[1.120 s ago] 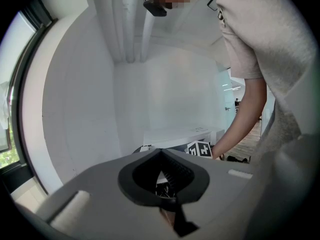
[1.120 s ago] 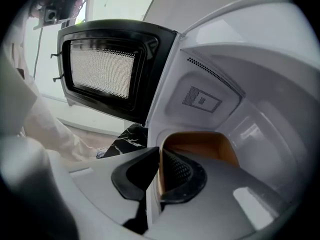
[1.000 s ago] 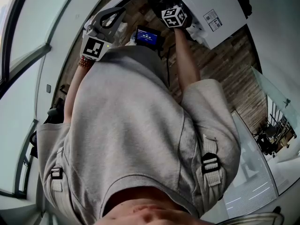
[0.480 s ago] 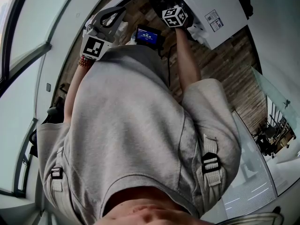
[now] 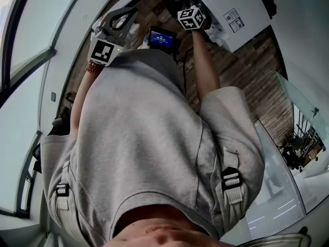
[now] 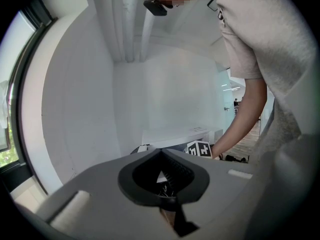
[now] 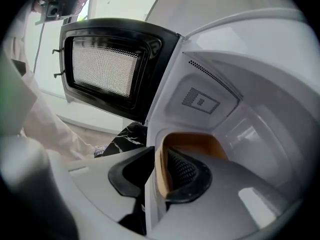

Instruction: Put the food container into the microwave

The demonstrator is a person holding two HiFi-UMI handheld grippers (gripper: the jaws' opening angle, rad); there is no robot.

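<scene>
In the right gripper view the white microwave [image 7: 240, 99] stands open, its black-framed door [image 7: 107, 66] swung out to the left. My right gripper [image 7: 152, 159] reaches into the cavity, shut on the side wall of the food container [image 7: 192, 141], a white tub with a tan inside. The head view shows that arm stretched to the microwave [image 5: 236, 9], the marker cube [image 5: 191, 17] hiding the jaws. My left gripper [image 6: 161, 154] is held off to the left, shut with nothing in it, facing a white wall.
A grey-shirted torso [image 5: 144, 153] fills most of the head view. A small device with a blue screen [image 5: 162, 39] hangs between the grippers. Black marbled counter [image 7: 125, 134] lies under the microwave door. Wood-pattern floor [image 5: 252, 76] and a glass partition [image 5: 300, 107] lie to the right.
</scene>
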